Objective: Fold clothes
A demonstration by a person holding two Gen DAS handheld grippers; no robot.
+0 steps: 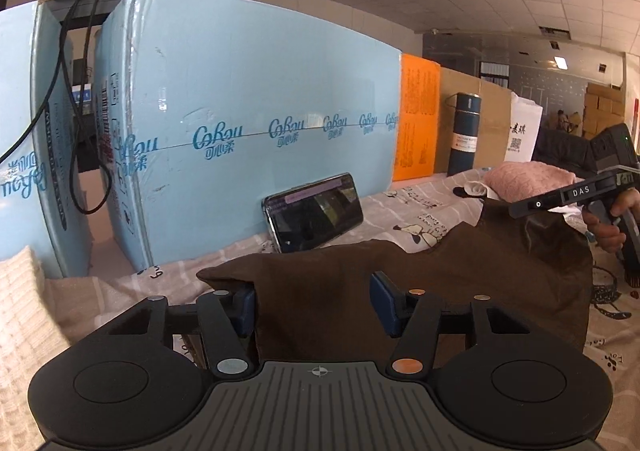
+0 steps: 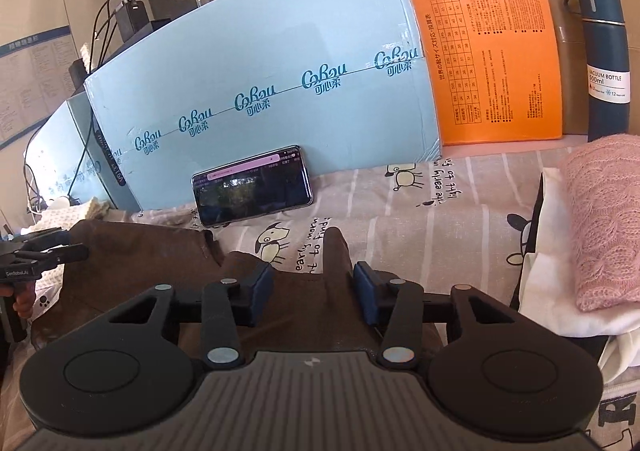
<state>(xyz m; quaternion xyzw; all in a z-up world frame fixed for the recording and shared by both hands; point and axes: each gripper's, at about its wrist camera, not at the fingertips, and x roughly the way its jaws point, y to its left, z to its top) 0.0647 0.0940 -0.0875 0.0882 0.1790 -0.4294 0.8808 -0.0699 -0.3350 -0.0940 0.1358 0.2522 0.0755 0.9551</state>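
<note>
A dark brown garment (image 1: 460, 271) lies spread on the patterned bed sheet (image 1: 424, 211). My left gripper (image 1: 314, 305) is at its near left edge, jaws apart. Brown cloth lies between the pads without being pinched, and its edge drapes over the left pad (image 1: 246, 309). In the right wrist view the same brown garment (image 2: 152, 255) runs under my right gripper (image 2: 314, 297). Its pads (image 2: 262, 291) press on a bunched fold of cloth that stands up in a ridge beside the right pad. The left wrist view shows the right gripper (image 1: 520, 207) over the garment's far end, with a hand on its handle.
Light blue cartons (image 1: 248, 99) and an orange carton (image 2: 492, 47) wall off the back of the bed. A phone (image 2: 252, 185) leans on the blue carton. A dark blue vacuum bottle (image 2: 606, 63) stands at the right. A folded pink knit (image 2: 604, 219) lies on white cloth (image 2: 548, 291).
</note>
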